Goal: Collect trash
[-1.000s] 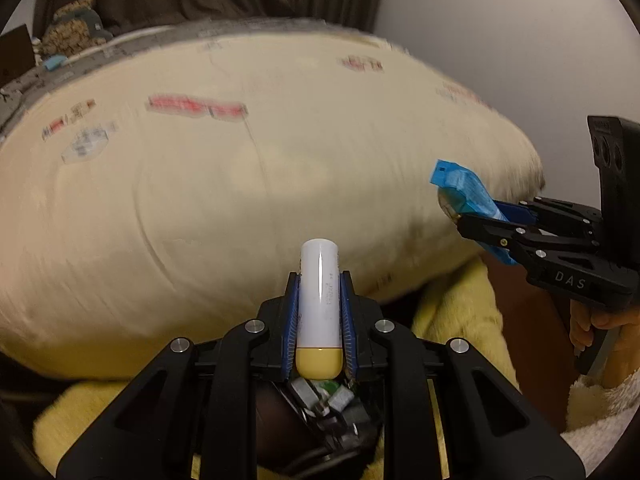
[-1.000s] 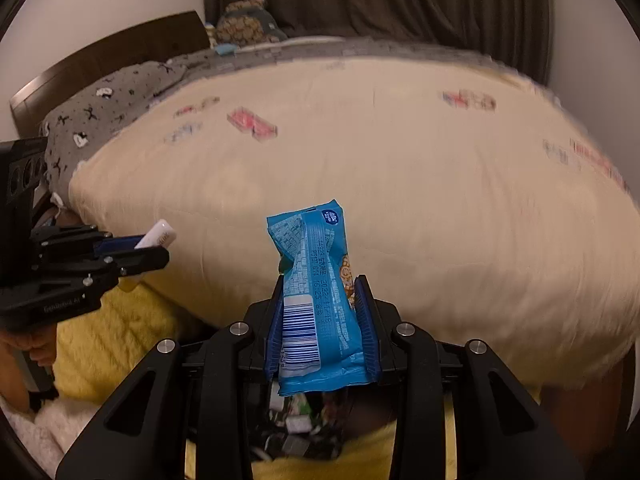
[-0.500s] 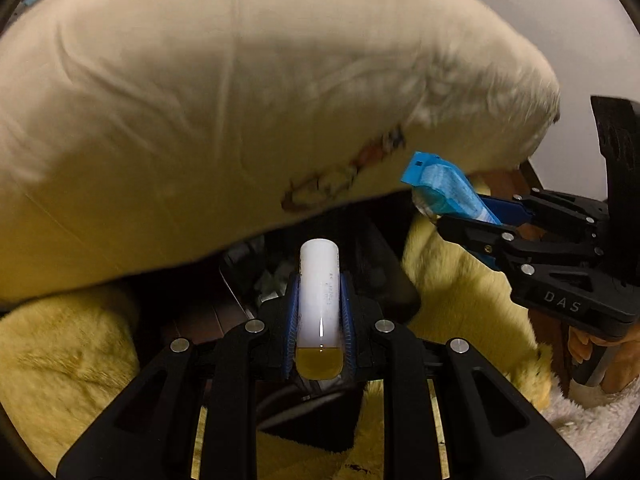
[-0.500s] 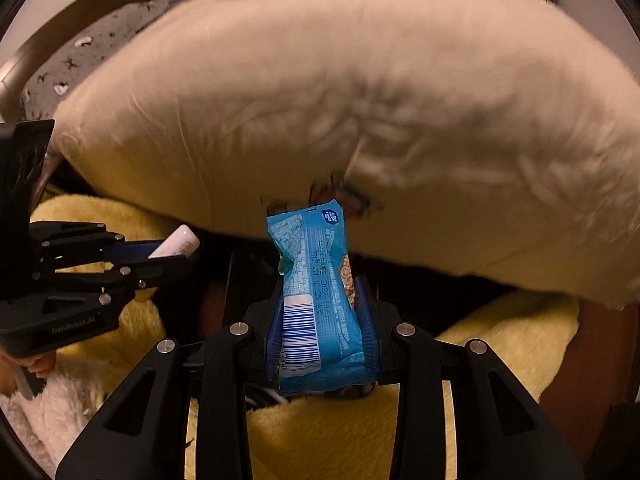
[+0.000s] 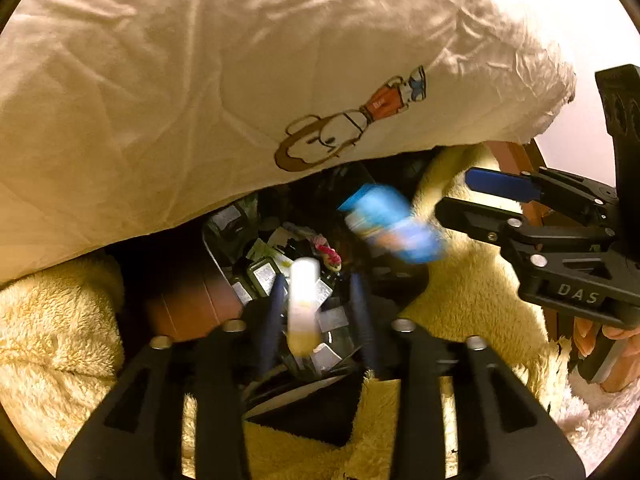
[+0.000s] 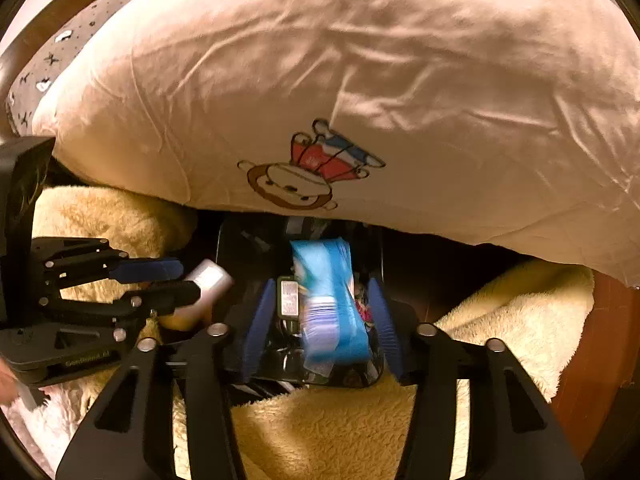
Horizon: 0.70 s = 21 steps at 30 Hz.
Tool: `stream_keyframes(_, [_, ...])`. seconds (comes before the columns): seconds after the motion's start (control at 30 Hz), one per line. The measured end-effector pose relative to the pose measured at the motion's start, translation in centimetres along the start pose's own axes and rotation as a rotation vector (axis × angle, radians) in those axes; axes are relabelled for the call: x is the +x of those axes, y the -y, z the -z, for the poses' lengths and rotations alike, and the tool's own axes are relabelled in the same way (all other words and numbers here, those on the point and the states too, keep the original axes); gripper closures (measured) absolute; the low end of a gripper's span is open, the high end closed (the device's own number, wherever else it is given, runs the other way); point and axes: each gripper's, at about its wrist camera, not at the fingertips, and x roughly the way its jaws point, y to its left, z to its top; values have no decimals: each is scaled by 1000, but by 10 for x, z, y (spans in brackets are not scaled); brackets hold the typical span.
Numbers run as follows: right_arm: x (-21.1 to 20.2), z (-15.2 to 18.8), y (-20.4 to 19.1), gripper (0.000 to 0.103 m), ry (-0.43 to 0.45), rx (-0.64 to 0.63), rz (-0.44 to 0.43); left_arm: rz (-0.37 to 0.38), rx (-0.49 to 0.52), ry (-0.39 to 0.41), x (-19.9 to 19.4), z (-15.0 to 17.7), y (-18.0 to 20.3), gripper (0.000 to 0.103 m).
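The white tube with a yellow cap (image 5: 303,304) hangs blurred between the fingers of the left gripper (image 5: 316,304) at lower centre of the left wrist view, touching neither finger, over a dark bin (image 5: 224,236) crammed with wrappers and scraps. The left gripper's jaws stand spread wide, gripping nothing. In the right wrist view the same tube (image 6: 204,286) shows at middle left, just past the tips of the left gripper (image 6: 168,278).

The blue snack wrapper (image 6: 330,304) sits at centre of the right wrist view, also smeared by motion, in the gap between the blue-padded fingers of the right gripper (image 6: 320,316), clear of both pads, above the bin (image 6: 224,240). That gripper is likewise parted wide with nothing clamped. In the left wrist view the wrapper (image 5: 394,226) appears right of centre, just left of the right gripper (image 5: 452,194), over the bin's far side.

A cream duvet with a cartoon monkey print (image 5: 352,128) fills the upper part of both views and overhangs the bin. A fluffy yellow blanket (image 6: 320,428) surrounds the bin below and to the sides.
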Motion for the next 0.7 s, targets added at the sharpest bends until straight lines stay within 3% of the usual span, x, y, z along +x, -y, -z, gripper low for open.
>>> stream_keyframes(0.17, [-18, -6, 8, 37, 53, 26, 12, -45, -25, 63, -23, -6, -6, 43])
stream_keyframes(0.23, [-33, -9, 11, 26, 98, 38, 19, -63, -32, 104, -39, -8, -8, 32])
stream_keyframes(0.37, [-61, -29, 8, 8, 204, 46, 58, -114, -21, 211, -79, -12, -8, 21])
stream_keyframes(0.5, [-93, -37, -1, 5, 318, 37, 116, -198, -14, 364, -129, -17, -2, 11])
stream_keyframes(0.7, [-140, -43, -17, 4, 472, 39, 179, -266, -8, 545, -187, -25, 6, 9])
